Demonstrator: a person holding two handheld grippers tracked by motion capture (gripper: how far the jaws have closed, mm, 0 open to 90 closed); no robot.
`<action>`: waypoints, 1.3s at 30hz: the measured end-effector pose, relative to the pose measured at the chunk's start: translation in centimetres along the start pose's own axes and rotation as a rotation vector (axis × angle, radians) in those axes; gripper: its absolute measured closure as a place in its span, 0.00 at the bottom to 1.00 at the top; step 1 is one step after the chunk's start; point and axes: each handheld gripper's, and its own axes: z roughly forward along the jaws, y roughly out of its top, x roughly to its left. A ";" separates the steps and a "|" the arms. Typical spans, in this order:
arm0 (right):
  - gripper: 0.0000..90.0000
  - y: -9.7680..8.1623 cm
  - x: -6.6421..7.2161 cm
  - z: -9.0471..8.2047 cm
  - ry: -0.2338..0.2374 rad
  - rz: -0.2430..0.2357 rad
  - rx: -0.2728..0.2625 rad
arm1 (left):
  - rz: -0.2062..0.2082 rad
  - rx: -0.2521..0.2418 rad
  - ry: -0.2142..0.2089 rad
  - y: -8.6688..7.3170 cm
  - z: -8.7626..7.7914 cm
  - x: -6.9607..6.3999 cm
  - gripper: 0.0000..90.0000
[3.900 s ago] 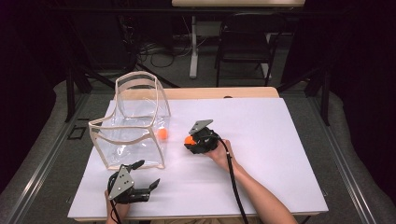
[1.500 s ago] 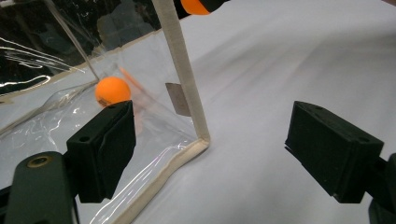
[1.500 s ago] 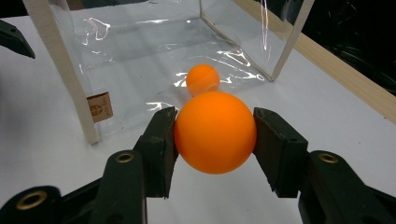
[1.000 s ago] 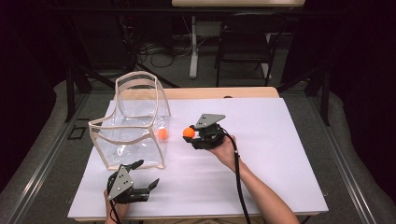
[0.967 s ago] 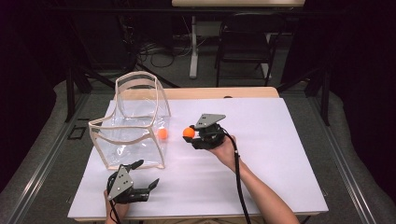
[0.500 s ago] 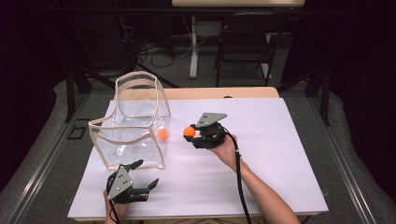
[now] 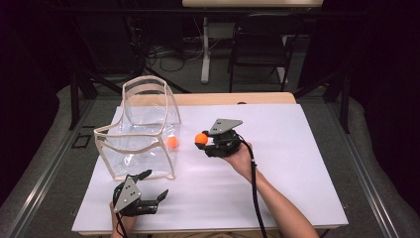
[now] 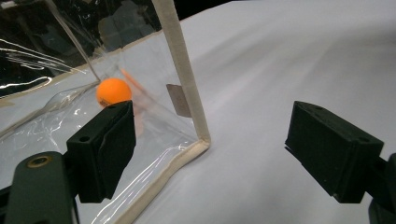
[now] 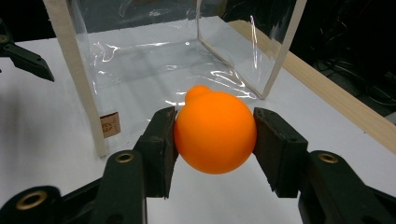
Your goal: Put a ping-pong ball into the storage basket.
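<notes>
The right gripper [image 7: 207, 141], at the centre of the high view, pinches an orange ball [image 9: 215, 131] squarely between both pads and hovers above the white table [image 7: 297, 163], just right of the clear bag [image 7: 143, 144]. The step in hand looks like carrying the ball into that bag. To do it well, keep the squeeze even so the round ball cannot squirt out, lift it over the cloth-trimmed rim rather than pushing at the thin side wall, and let go only once it is low inside, so that it does not bounce back out.

The left gripper [image 7: 148, 201], at the lower left of the high view, rests on the table with its jaws spread and nothing between them, near the bag's front corner; it could steady the rim.

The bag stands open at the top. A second ball [image 8: 113, 91] already lies inside on its floor, close to the right wall.
</notes>
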 end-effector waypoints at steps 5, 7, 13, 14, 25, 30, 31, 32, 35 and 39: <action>0.56 0.1 0.0 -0.1 -0.002 0.000 -0.006 | 0.000 0.000 -0.001 0.0 0.0 0.0 0.18; 0.56 0.1 0.0 -0.2 -0.001 0.001 -0.009 | -0.001 0.000 -0.001 0.0 0.0 0.0 0.18; 0.56 0.3 0.1 -0.4 -0.005 -0.004 -0.013 | 0.000 -0.001 0.001 0.0 0.0 0.0 0.18; 0.56 0.4 0.1 -0.5 -0.005 -0.005 -0.012 | 0.000 -0.002 0.001 0.0 0.0 0.0 0.18; 0.56 0.9 0.2 -1.1 -0.012 -0.012 -0.024 | -0.001 -0.002 -0.001 0.0 0.1 -0.1 0.18; 0.56 1.2 0.0 -1.3 -0.016 -0.016 -0.029 | -0.002 -0.001 -0.002 0.1 0.1 -0.1 0.18; 0.56 1.3 0.0 -1.3 -0.016 -0.015 -0.031 | -0.003 -0.002 -0.002 0.1 0.1 -0.1 0.18; 0.56 1.4 -0.1 -1.3 -0.018 -0.014 -0.031 | -0.003 -0.003 -0.001 0.1 0.1 -0.1 0.18; 0.56 1.6 -0.3 -1.5 -0.015 -0.012 -0.035 | -0.004 -0.002 -0.001 0.1 0.1 -0.1 0.18; 0.56 2.0 -0.6 -1.6 -0.017 -0.008 -0.036 | -0.004 -0.003 -0.001 0.1 0.1 -0.1 0.18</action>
